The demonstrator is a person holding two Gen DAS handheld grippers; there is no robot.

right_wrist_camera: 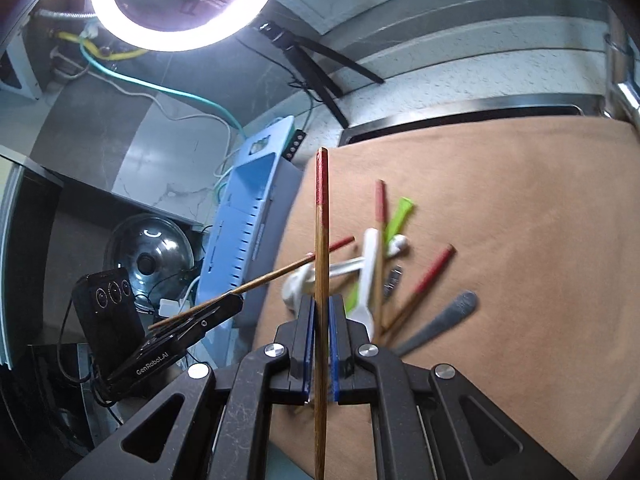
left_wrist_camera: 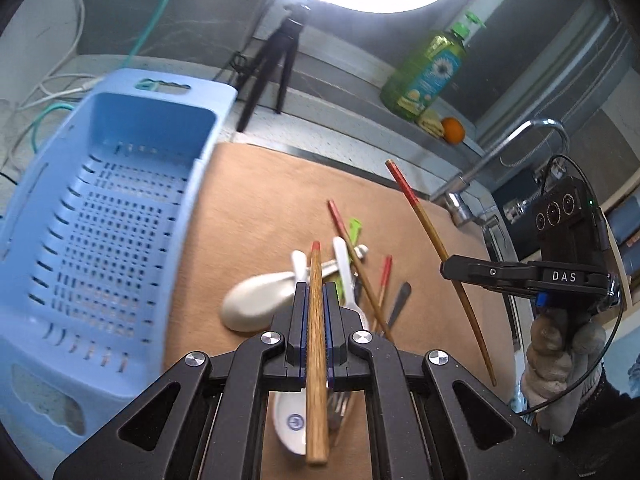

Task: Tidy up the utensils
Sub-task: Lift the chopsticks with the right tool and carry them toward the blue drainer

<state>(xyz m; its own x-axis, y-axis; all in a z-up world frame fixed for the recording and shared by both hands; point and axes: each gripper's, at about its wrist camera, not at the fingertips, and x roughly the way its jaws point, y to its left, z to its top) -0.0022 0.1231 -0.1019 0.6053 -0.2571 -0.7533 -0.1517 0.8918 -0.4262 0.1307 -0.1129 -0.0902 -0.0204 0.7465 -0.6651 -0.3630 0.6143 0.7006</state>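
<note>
My left gripper (left_wrist_camera: 316, 292) is shut on a red-tipped wooden chopstick (left_wrist_camera: 316, 344), held above the brown mat (left_wrist_camera: 264, 208). My right gripper (right_wrist_camera: 320, 308) is shut on a second red-tipped chopstick (right_wrist_camera: 321, 272), held upright; it shows at the right of the left wrist view (left_wrist_camera: 436, 244). The left gripper (right_wrist_camera: 224, 306) also shows in the right wrist view. A pile of utensils lies on the mat: white spoons (left_wrist_camera: 260, 300), more chopsticks (left_wrist_camera: 384, 280), a green utensil (left_wrist_camera: 354, 230) and a grey handle (left_wrist_camera: 400, 304). An empty blue perforated basket (left_wrist_camera: 104, 216) stands left of the mat.
A black tripod (left_wrist_camera: 276, 60) and ring light (right_wrist_camera: 180, 4) stand behind the mat. A green soap bottle (left_wrist_camera: 428, 72) and an orange (left_wrist_camera: 453, 130) sit on the ledge. A faucet (left_wrist_camera: 500, 160) and sink are at the right. A pot lid (right_wrist_camera: 150, 256) lies far left.
</note>
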